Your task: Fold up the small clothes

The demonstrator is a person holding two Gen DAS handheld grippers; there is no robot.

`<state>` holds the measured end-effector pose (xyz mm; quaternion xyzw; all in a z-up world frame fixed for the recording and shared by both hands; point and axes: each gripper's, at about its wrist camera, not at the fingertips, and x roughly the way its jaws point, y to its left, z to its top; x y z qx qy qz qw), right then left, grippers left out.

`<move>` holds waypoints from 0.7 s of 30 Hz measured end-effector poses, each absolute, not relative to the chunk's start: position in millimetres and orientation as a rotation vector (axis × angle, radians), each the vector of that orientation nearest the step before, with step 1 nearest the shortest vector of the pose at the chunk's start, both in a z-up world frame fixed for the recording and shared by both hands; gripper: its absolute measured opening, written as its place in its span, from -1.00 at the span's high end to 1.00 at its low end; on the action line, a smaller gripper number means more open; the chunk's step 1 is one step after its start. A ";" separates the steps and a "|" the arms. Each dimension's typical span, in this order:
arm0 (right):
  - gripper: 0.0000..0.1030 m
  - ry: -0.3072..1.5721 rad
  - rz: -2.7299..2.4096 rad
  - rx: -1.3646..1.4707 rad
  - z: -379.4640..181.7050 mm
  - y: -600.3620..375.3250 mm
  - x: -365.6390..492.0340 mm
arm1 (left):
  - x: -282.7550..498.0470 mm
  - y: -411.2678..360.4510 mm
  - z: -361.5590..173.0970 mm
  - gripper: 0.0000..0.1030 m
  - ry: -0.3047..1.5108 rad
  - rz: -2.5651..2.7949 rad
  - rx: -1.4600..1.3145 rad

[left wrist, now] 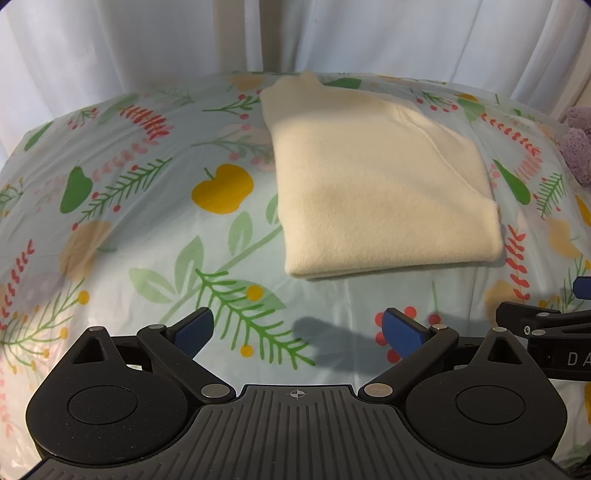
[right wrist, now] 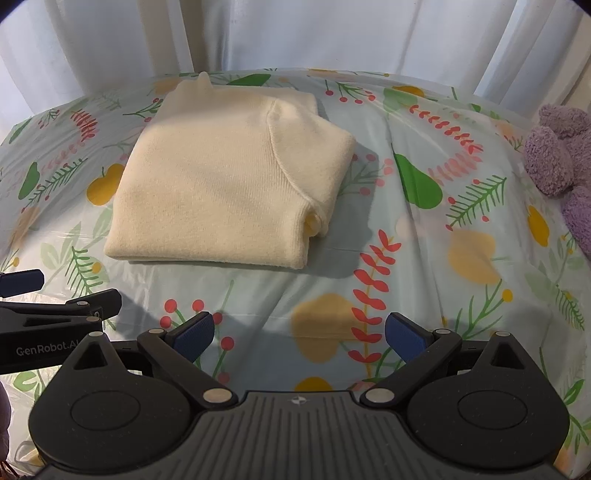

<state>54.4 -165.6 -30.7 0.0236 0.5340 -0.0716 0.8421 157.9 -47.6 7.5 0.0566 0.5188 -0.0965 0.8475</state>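
A cream knit sweater (left wrist: 376,184) lies folded into a neat rectangle on the floral tablecloth (left wrist: 147,206); the right wrist view shows the same sweater (right wrist: 229,181) with a tucked sleeve end at its right front corner. My left gripper (left wrist: 297,332) hovers in front of the sweater's near edge, open, nothing between its blue pads. My right gripper (right wrist: 299,338) is also open and empty, short of the sweater and to its right. Each gripper appears at the edge of the other's view: the right gripper (left wrist: 554,325) and the left gripper (right wrist: 51,314).
A fuzzy purple garment (right wrist: 561,162) sits at the table's right edge, also seen as a purple garment (left wrist: 578,147) in the left wrist view. White curtains (right wrist: 295,33) hang behind the table. Bare tablecloth lies left of the sweater and in front of it.
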 end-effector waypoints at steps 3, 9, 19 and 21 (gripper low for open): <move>-0.92 1.129 -0.152 0.048 -31.0 -165.7 54.8 | 159.4 -47.9 7.0 -0.95 1.096 -0.205 0.115; -0.93 1.127 -0.162 0.047 -31.4 -167.9 55.3 | 159.8 -50.7 5.3 -0.95 1.102 -0.209 0.117; -0.93 1.125 -0.161 0.055 -31.5 -169.0 55.6 | 160.2 -52.3 3.6 -0.95 1.112 -0.206 0.111; -0.93 1.122 -0.164 0.049 -31.1 -168.4 55.4 | 160.0 -52.3 3.5 -0.95 1.111 -0.205 0.111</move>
